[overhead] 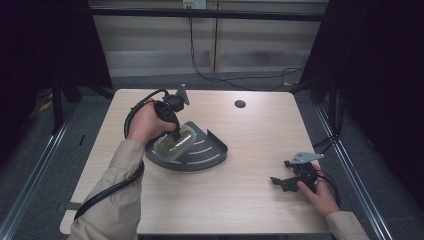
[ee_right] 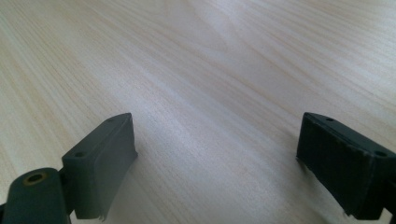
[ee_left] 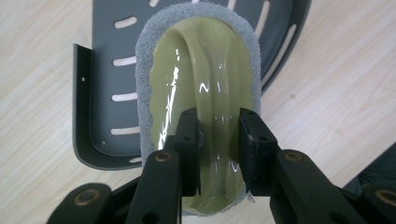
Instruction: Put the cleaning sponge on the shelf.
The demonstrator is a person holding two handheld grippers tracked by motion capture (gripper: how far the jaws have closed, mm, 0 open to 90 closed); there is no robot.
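Left gripper point(ee_left: 218, 140) jaws clamp the raised ridge of the yellow-green glossy plastic scrubber with grey felt pad point(ee_left: 201, 74) | scrubber lies on the dark grey slotted quarter-round metal shelf point(ee_left: 100, 112) | step: scrubbing shelf | next: keep pad flat | right gripper point(ee_right: 217, 158) wide, empty, resting on the pale wooden table point(ee_right: 210, 60)

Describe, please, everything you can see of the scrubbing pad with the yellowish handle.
The scrubbing pad is an oval of grey, felt-like fibre topped by a glossy, translucent yellow-green plastic shell with a raised ridge down its middle as a handle. It lies flat over the slotted floor of the dark grey corner shelf, one end overhanging the shelf's edge. The left claw is shut on that ridge, one pad on each side.
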